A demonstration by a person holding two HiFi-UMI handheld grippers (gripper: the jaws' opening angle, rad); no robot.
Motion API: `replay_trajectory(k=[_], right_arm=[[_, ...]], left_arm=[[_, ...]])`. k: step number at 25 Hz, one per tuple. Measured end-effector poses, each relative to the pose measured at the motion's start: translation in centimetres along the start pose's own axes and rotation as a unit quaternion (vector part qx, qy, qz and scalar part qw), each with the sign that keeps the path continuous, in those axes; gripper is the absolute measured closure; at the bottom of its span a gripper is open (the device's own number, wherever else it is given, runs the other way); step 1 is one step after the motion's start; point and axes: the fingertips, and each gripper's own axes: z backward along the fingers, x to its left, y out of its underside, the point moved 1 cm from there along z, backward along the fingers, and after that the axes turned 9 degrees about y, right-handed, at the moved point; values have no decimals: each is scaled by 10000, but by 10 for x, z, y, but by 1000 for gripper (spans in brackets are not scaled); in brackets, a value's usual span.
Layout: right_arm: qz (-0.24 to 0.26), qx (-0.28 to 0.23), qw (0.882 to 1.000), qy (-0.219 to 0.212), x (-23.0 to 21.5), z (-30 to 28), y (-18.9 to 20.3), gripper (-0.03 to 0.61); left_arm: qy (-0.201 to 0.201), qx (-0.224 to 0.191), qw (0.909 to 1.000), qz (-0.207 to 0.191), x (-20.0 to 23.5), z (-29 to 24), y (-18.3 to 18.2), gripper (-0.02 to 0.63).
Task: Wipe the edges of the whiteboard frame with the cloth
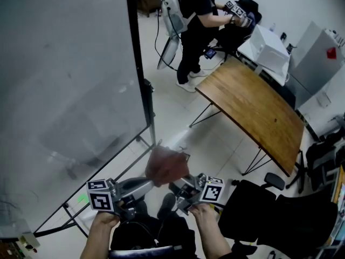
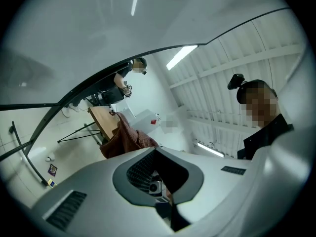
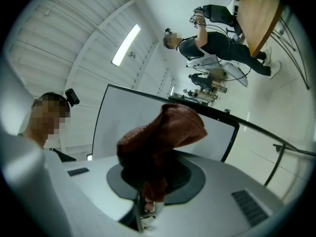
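Your right gripper (image 1: 177, 188) is clenched on the cloth (image 1: 167, 165). In the right gripper view the reddish-brown cloth (image 3: 168, 127) rises out of the pinch between the two jaws of that gripper (image 3: 150, 184) and flops over to the right above them. Your left gripper (image 1: 144, 185) has its jaws drawn together with nothing between them. In its own view the left gripper (image 2: 159, 164) shows only a narrow dark seam, and the cloth (image 2: 126, 139) bunches just past the upper-left edge of the jaws. From the head view the two grippers point toward each other low in the picture, with the cloth between and above their tips. Whether the left tip touches the fabric can't be told. Your left hand (image 1: 102, 228) and right hand (image 1: 207, 223) grip the handles below the marker cubes.

The whiteboard (image 1: 64, 80) fills the left side of the head view, and its black frame (image 1: 139, 63) runs down the board's right edge. The cloth hangs below and to the right of that edge, apart from it. In the right gripper view the frame (image 3: 236, 127) shows behind the cloth.

A wooden table (image 1: 253, 107) stands to the right, and another person (image 1: 197, 20) in dark clothes stands beyond it. A black chair (image 1: 269, 209) sits at the lower right
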Motion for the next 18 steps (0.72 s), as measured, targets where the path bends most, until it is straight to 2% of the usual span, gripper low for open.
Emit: replay_trajectory(k=[8,15,18], right_arm=[[10,-262,9994,228,32,-19,40,508],[224,-525,9973,472,57,-29,71,508],[123,-659,9966,471,62,-26,84,508]], left_arm=[[270,82,9996,1,-20,43,-6,625],[508,212,9985,76,-31,76,-2,625],[577,280,9979,66,-34,83,1,624]])
